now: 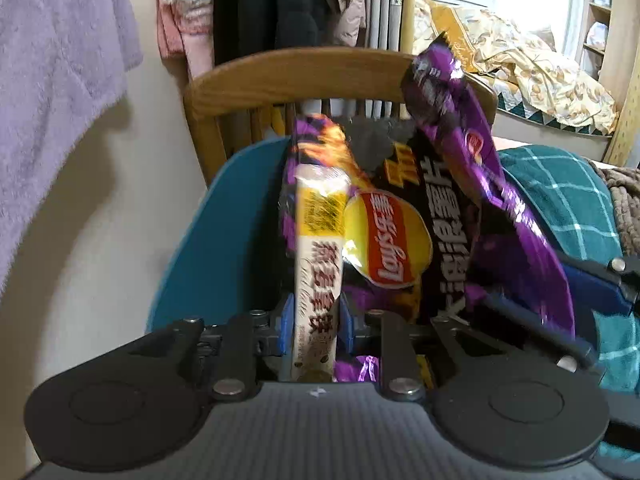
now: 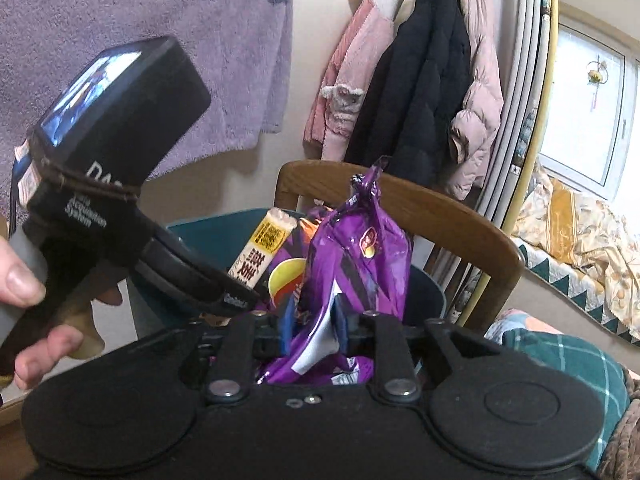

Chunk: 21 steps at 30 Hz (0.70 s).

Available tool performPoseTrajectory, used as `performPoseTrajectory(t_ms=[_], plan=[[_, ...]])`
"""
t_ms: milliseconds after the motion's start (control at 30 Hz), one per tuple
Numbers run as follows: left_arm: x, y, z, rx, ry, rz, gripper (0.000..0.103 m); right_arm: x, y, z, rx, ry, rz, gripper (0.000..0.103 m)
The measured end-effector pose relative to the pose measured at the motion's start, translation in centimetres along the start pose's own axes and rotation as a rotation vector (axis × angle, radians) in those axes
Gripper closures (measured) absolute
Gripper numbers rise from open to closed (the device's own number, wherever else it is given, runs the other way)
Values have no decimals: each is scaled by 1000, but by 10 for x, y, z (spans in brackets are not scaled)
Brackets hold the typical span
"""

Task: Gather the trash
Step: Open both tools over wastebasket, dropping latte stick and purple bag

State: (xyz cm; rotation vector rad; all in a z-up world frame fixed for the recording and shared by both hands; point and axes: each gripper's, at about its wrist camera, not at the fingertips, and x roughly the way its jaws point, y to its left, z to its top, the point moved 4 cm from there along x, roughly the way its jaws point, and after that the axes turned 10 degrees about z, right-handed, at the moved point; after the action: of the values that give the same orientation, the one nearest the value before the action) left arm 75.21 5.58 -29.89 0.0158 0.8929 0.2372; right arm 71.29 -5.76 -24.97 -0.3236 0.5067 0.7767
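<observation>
While both grippers hang over the round teal plastic bin (image 1: 188, 240), each has a piece of trash between its jaws. The left gripper (image 1: 316, 328) has a narrow white and yellow snack box (image 1: 318, 264) standing upright between its blue pads (image 1: 286, 330); the pads sit right at the box's flat sides, but whether they press on it or have just let go cannot be told, since the gap looks barely wider than the box. The box's upper end rises over the bin's opening, just beside a black and purple crisp bag with a yellow and red round logo (image 1: 400, 240) that stands crumpled in the bin.

In the right wrist view, the right gripper (image 2: 312, 328) has a shiny purple foil wrapper (image 2: 356, 256) between its blue pads (image 2: 341, 326). The wrapper stands up from the jaws with its twisted top pointing upward, and its lower folds bunch beneath them, over the bin. The pads stand slightly apart with the foil between them; how firmly they bear on it is unclear.

From this side the left gripper's black body comes in from the left, with a person's hand (image 2: 24, 292) wrapped around its handle, and the snack box pokes up beyond it.

Behind the bin stands a curved brown wooden chair back (image 1: 304, 68). A lilac fleece garment (image 1: 56, 80) hangs at the left, pink and black coats (image 2: 404, 92) hang on the wall, and a teal checked blanket (image 1: 560, 196) lies at the right.
</observation>
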Motion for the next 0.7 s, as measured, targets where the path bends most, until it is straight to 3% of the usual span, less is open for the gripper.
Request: performPoseTrajectory(t_ms=[100,167,267,333,367,433,700], plan=[[-2,2,-2,-13,-5,1,72,-2,3,-1,-11,-3,-31,49],[-6,3,-3,-10,-20,6,70,-5,6,-4,-33,-14,-63,43],[-17,4,-4,-13,-51,9,57,-13,5,-5,-27,-36,-67,39],[-25,7,-4,-32,-65,38,34,-21,4,-4,-20,-56,-80,34],[-29,9,-4,-40,-74,35,31,-25,3,-3,-15,-67,-89,31],[-38,12,-5,-50,-90,21,30,-35,-1,-3,5,-90,-79,25],[-79,18,-17,-38,-136,39,30,-76,0,2,48,-162,-59,15]])
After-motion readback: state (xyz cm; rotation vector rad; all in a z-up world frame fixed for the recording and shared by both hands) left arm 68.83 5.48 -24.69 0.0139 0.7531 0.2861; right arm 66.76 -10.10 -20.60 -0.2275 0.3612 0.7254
